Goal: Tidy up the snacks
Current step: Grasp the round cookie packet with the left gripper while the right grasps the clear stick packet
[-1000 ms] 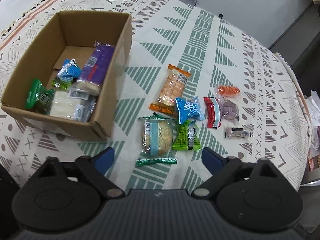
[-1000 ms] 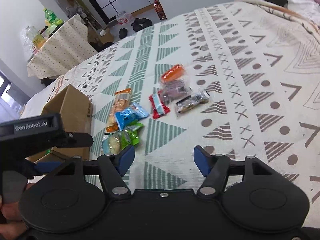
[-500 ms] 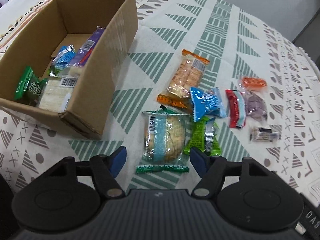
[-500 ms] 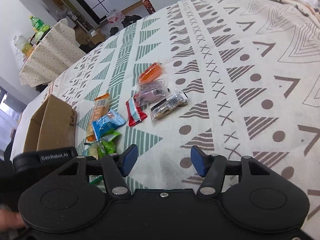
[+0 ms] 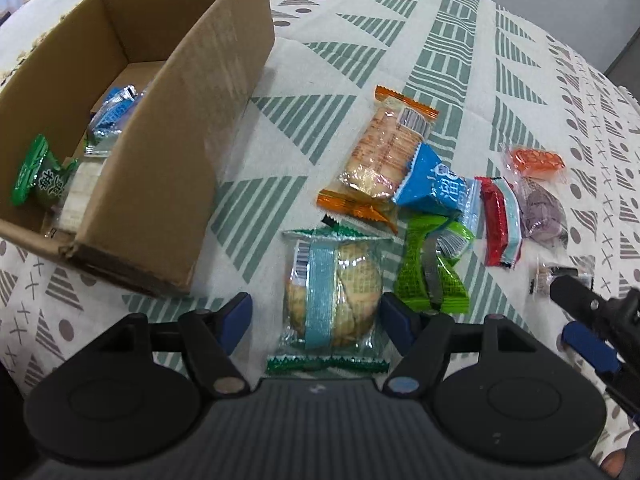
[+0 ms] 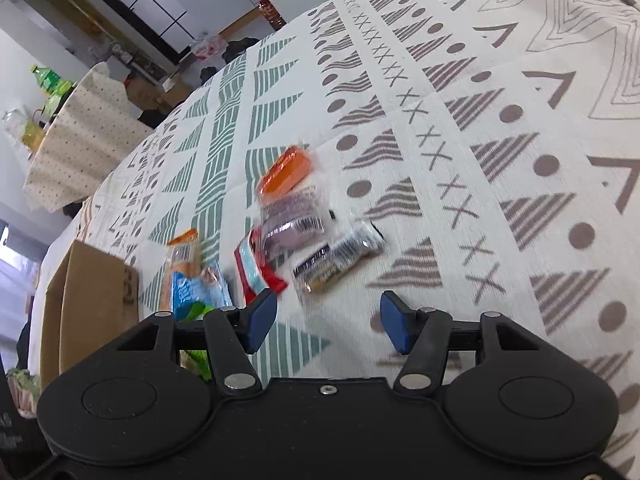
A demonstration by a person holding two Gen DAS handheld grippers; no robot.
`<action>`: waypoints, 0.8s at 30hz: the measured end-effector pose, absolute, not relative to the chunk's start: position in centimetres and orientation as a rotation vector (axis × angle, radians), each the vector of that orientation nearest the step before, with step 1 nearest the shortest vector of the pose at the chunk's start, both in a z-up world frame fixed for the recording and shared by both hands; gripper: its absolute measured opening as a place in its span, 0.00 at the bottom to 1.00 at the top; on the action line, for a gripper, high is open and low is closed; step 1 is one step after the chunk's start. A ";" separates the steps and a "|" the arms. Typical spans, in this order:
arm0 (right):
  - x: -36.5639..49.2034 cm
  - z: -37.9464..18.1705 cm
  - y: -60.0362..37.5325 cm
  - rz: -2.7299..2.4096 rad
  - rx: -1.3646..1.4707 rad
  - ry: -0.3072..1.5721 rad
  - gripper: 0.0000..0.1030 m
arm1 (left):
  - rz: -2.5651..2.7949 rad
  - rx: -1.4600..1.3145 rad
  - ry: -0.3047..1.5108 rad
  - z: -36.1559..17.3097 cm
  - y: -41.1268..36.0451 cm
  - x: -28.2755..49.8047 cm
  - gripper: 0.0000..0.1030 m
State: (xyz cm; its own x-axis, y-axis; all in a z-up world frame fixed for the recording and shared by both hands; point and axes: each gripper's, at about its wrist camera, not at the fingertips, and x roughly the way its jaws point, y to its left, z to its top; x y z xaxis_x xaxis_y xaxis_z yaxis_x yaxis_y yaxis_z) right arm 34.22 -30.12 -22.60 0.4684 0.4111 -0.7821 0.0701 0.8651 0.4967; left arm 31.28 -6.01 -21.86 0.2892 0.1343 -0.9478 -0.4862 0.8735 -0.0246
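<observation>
Now the left gripper (image 5: 316, 316) has dropped close over the green-edged cracker pack (image 5: 330, 300) and drawn its jaws in from wide to about half open; the pack lies between the blue pads, untouched on either side as far as I can see, so it looks lined up for a squeeze. Just beyond the right-hand pad sits the bright green wrapper (image 5: 432, 268), near enough to get nipped along with it. Left of the jaws and a little farther off stands the cardboard box (image 5: 160, 184), already holding several packets. On the other side, the right gripper (image 6: 328, 320) has also come lower and narrowed slightly, jaws half open with nothing between them; just ahead of them lies the dark bar in clear wrap (image 6: 336, 260), then the purple packet (image 6: 290, 216) and the orange one (image 6: 286, 170). Both hands seem about to pick, with most snacks not yet off the patterned desk cloth (image 6: 500, 160).
</observation>
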 end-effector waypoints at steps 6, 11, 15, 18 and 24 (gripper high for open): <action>35.6 -22.7 -28.9 0.171 0.480 1.074 0.54 | 0.444 -0.332 1.215 -21.6 -6.2 31.8 0.46; 36.5 -22.9 -27.5 0.118 0.429 1.072 0.48 | 0.423 -0.351 1.221 -21.3 -6.5 31.8 0.46; 37.1 -22.8 -26.5 0.061 0.350 1.068 0.33 | 0.407 -0.360 1.219 -20.9 -6.4 31.2 0.46; 37.2 -22.6 -25.6 0.061 0.250 1.070 0.28 | 0.401 -0.366 1.218 -20.7 -6.3 30.8 0.46; 35.1 -21.8 -26.0 0.076 0.240 1.104 0.21 | 0.382 -0.370 1.200 -19.6 -6.0 30.3 0.46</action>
State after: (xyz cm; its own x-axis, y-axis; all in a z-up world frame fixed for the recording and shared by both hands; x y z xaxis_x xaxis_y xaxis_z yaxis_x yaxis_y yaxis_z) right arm 35.08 -26.04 -21.78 0.4507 0.1791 -0.8745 0.0582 0.9717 0.2290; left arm 30.27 -5.97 -19.61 0.3144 0.0896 -0.9451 -0.4738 0.8775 -0.0744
